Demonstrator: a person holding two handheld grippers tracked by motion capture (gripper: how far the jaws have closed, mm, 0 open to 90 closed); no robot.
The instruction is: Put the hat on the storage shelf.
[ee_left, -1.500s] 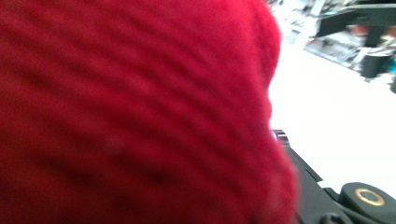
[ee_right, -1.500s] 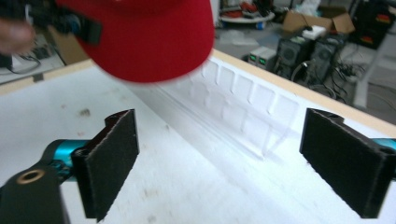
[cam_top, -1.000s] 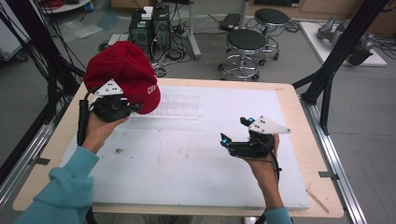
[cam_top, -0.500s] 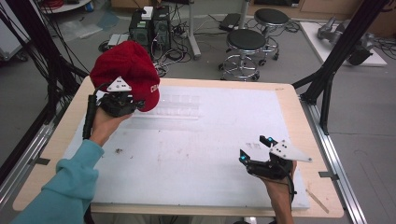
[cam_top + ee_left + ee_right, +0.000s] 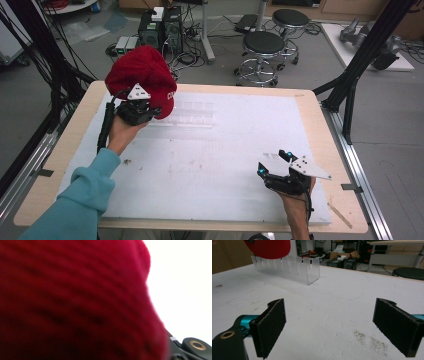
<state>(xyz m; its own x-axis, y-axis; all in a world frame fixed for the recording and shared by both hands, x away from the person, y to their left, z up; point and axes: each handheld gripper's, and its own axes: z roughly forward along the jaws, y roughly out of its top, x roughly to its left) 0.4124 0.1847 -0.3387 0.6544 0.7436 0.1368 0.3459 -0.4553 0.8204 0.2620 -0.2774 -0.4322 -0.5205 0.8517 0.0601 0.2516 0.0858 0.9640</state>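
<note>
In the high view our left tongs (image 5: 150, 111) hold the red hat (image 5: 142, 75) up at upper left, over the left end of a clear rack (image 5: 192, 116); their jaws appear clamped on it. The left gripper view shows blurred red knit (image 5: 75, 300). The right gripper view shows our right tongs (image 5: 329, 325) wide apart above the white surface (image 5: 342, 302), the rack's slots (image 5: 287, 267) plain at upper left.

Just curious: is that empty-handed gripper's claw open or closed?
Open: the right gripper's two black pads stand wide apart, bare table between.
</note>
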